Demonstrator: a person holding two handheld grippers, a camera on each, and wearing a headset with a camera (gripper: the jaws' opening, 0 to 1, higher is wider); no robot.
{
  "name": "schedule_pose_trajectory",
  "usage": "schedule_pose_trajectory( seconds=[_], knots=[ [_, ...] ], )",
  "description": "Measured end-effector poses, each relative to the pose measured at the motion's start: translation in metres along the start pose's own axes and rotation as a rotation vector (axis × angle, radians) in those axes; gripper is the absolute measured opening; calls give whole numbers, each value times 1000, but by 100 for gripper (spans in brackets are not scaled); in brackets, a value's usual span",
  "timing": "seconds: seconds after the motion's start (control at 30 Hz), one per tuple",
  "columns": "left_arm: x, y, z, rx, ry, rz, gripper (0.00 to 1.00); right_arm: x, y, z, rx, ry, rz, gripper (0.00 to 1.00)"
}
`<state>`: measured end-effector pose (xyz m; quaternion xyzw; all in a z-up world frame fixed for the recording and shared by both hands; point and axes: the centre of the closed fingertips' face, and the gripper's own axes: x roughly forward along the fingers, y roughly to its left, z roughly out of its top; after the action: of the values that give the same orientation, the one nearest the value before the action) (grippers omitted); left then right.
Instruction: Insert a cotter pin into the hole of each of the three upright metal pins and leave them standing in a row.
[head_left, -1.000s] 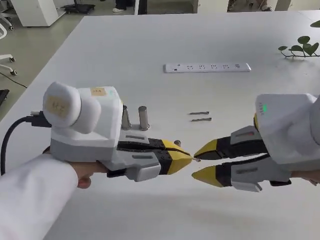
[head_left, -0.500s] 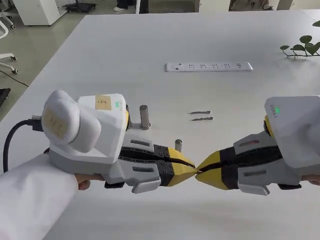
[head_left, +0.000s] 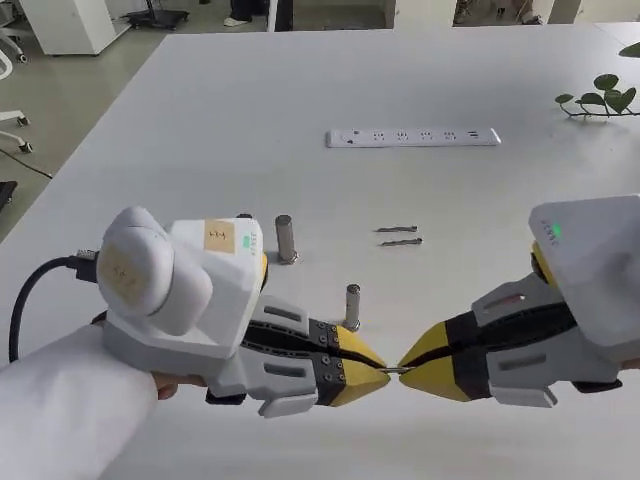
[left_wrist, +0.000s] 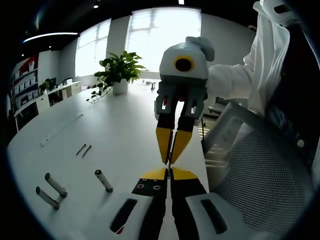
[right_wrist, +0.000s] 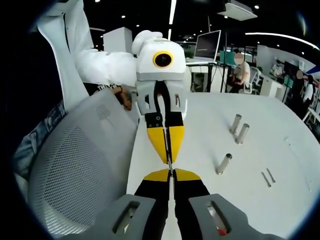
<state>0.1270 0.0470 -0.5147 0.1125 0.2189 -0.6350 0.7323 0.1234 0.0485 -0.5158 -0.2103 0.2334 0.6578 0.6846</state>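
Nearest the person, the left gripper (head_left: 382, 367) and right gripper (head_left: 403, 365) meet tip to tip above the table (head_left: 470, 300). Each has its jaws together on one end of a thin cotter pin (head_left: 393, 369), which bridges the small gap between them. This looks like a regrip or hand-over before the first insertion. To do it well, one gripper should let go only once the other has a firm pinch. The holder should grip the head end so the legs stick out free and straight. Just beyond the tips stands the near metal pin (head_left: 352, 305), upright and apart from both grippers. Its cross-hole is too small to make out, so the approach should be slow and level. The freed gripper would do well to steady this pin, which could tip at a sideways push. Farther back stand two more metal pins (right_wrist: 235, 123), close together. To their right two spare cotter pins (head_left: 399, 235) lie loose, side by side, straight on the table, in no tray or box. Beyond these lies a power strip (head_left: 412, 137), and a plant (head_left: 600, 95) sits at the far right edge.
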Motion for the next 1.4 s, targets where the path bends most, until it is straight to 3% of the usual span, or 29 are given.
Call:
schedule_pose_trajectory(
  seconds=[0.27,0.37,0.57,0.73,0.87,1.07,1.27,1.4],
  knots=[
    [1,1,1,-9,1,4,0,-1,-2,-2,-9,-6,-5,0],
    [0,2,2,-44,-4,-4,0,-2,-2,-2,-14,-10,-2,0],
    [1,5,1,-35,-3,10,1,0,-6,-2,-1,-23,-8,0],
    [2,9,-2,-47,7,23,5,3,-10,2,-1,-33,-17,0],
    [2,16,-2,-64,-10,54,12,2,-18,5,5,-42,-34,0],
    [-5,55,-1,-44,-47,252,24,-5,-44,-1,18,-33,-89,0],
    [-10,89,-7,-85,-77,425,35,-6,-64,-11,28,1,-118,0],
    [-6,99,-15,-121,-84,448,36,-4,-75,-17,31,17,-129,0]
  ],
)
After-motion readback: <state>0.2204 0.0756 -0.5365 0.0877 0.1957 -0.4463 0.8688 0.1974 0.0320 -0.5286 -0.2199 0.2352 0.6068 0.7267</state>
